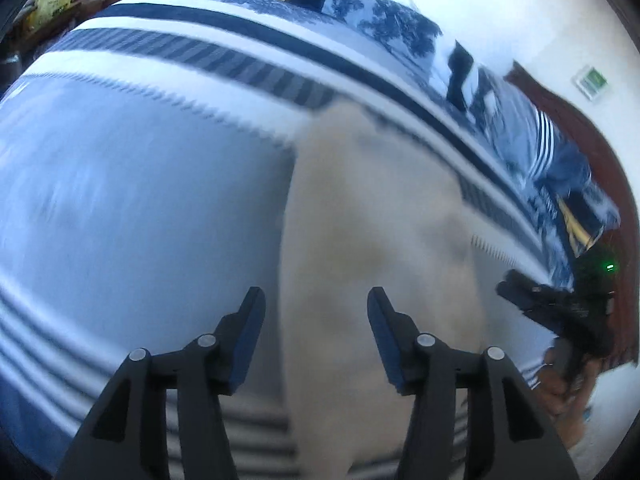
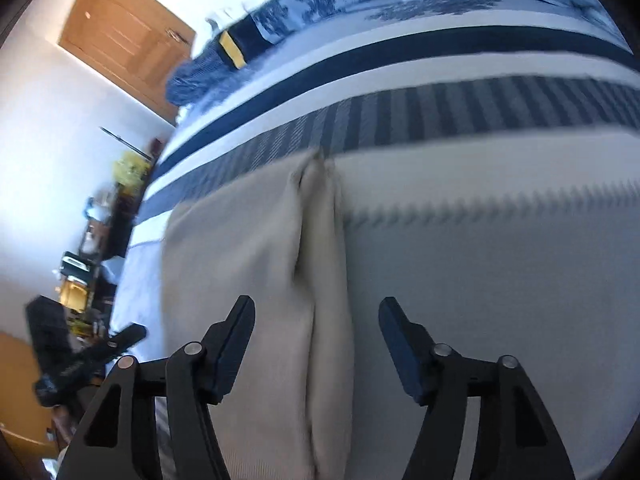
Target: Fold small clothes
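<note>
A beige cloth [image 1: 360,248] lies on a striped blue and white bedspread [image 1: 140,200]. My left gripper [image 1: 316,300] is open and empty, its jaws apart just above the cloth's near left edge. In the right wrist view the beige cloth [image 2: 248,256] lies folded lengthwise with a long crease down its middle. My right gripper [image 2: 316,312] is open and empty, straddling the cloth's right folded edge. The right gripper also shows in the left wrist view [image 1: 560,308], and the left gripper in the right wrist view [image 2: 88,352].
Blue patterned pillows [image 1: 360,12] lie along the head of the bed, with a dark wooden headboard [image 1: 580,128] behind. In the right wrist view a wooden door [image 2: 124,36] and a cluttered side table [image 2: 88,248] stand left of the bedspread [image 2: 500,272].
</note>
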